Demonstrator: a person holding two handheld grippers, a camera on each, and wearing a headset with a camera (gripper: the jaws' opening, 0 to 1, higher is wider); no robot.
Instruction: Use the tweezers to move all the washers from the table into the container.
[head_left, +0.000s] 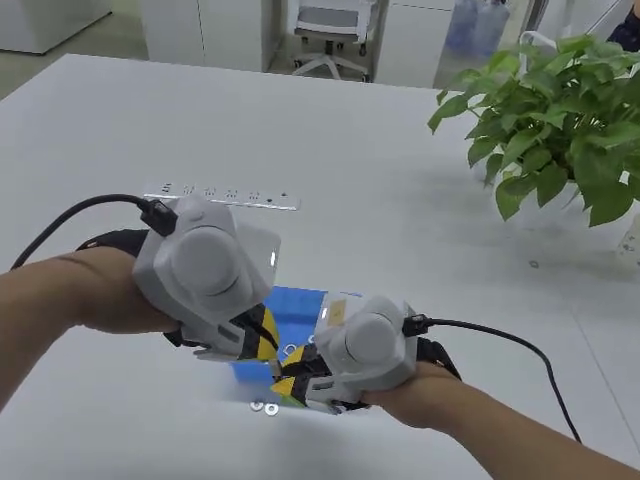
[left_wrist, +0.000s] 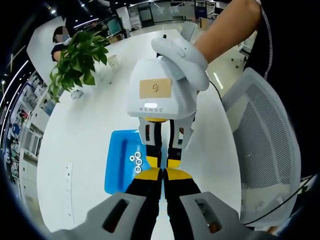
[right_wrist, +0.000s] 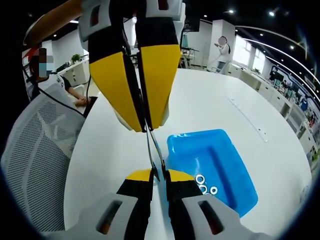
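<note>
Washers (head_left: 265, 406): two lie loose on the counter (head_left: 400, 170), lower centre of the head view, just below the right hand-held gripper (head_left: 288, 386). Three more sit inside the blue container (right_wrist: 220, 150), grouped near its lower edge in the right gripper view.

Tweezers (right_wrist: 151, 150) run as a thin steel pair from the left hand-held gripper (right_wrist: 145, 125), at the top of that frame, down into the right one's yellow tips at bottom centre. Both sets of jaws are narrow, pinched on the tweezers. The tool looks mid-handover or being reseated.

Risks, as judged:
- Two grips share one springy tool. If one lets go before the other is firm, the tweezers could twist or drop among the loose washers and scatter them.
- A grip too near the points would squeeze them closed and leave no opening for a pick.

Views:
- Right gripper view gives the tweezers plainly. In the left gripper view they are too thin to make out between the closed tips.
- Head view gives the loose pair on the counter. Both gripper views give the three in the container instead.
</note>
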